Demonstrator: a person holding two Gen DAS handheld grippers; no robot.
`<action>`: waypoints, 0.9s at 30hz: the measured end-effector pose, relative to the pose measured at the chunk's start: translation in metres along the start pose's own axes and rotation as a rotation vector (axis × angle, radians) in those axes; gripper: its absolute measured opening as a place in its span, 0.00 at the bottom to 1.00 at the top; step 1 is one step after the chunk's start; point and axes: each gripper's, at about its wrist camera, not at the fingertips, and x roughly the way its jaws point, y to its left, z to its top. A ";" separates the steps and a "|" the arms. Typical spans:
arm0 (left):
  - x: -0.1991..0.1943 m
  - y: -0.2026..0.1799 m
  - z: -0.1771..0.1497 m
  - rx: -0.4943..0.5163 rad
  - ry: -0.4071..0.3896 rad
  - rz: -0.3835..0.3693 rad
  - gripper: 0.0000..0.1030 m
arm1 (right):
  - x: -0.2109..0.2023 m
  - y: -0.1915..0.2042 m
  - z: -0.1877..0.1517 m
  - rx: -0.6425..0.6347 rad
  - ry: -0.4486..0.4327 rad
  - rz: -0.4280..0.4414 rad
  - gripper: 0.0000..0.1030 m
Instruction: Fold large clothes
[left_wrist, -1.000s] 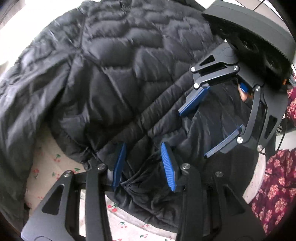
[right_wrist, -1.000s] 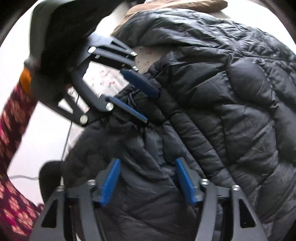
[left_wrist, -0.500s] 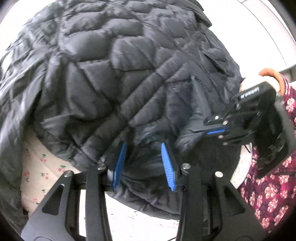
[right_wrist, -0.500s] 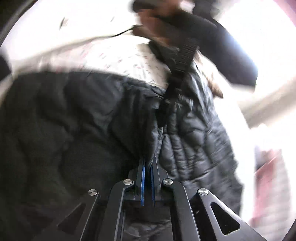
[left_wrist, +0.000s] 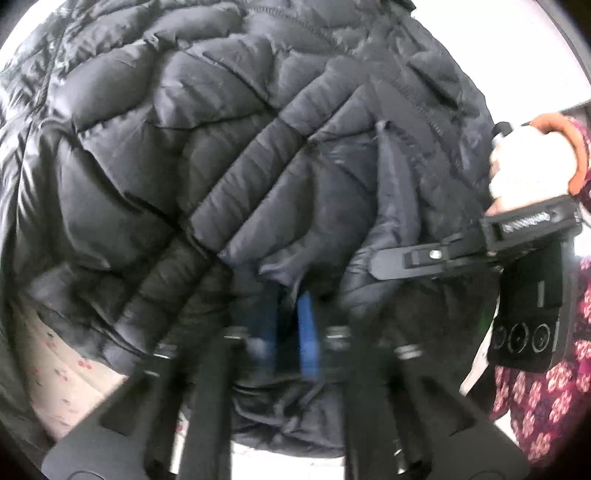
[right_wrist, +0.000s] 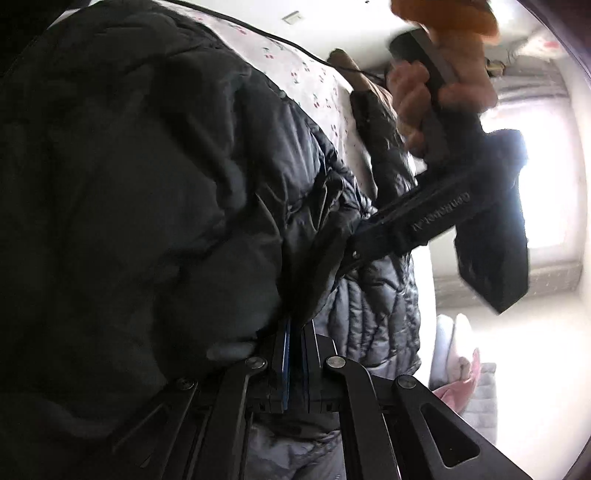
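Observation:
A black quilted puffer jacket (left_wrist: 229, 147) fills the left wrist view and lies over a cherry-print sheet (left_wrist: 70, 384). My left gripper (left_wrist: 290, 325) is shut on a fold at the jacket's lower edge; its blue pads are blurred and nearly together. My right gripper (right_wrist: 295, 350) is shut on another fold of the jacket (right_wrist: 129, 184), with cloth bunched over the pads. The right gripper shows in the left wrist view (left_wrist: 391, 260) at the right, clamped on the hem. The left gripper shows in the right wrist view (right_wrist: 332, 247), clamped on the jacket.
The cherry-print sheet (right_wrist: 303, 77) covers the surface under the jacket. The person's hand (left_wrist: 532, 166) and floral sleeve (left_wrist: 554, 398) are at the right. Pale and pink fabric (right_wrist: 458, 369) lies lower right in the right wrist view. A bright window (right_wrist: 524, 177) is behind.
Both grippers were open a second ago. The right one closed on the jacket half a second ago, then the left one closed. The jacket edge is lifted and bunched.

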 end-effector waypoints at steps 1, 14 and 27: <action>-0.001 -0.004 -0.005 0.000 -0.021 0.021 0.06 | 0.001 -0.003 -0.001 0.024 0.003 0.010 0.07; -0.067 -0.026 -0.094 -0.420 -0.805 0.318 0.02 | 0.026 -0.072 -0.026 0.531 0.007 0.180 0.63; -0.108 -0.012 -0.120 -0.502 -1.080 0.189 0.02 | 0.059 -0.222 -0.118 1.293 -0.247 0.786 0.70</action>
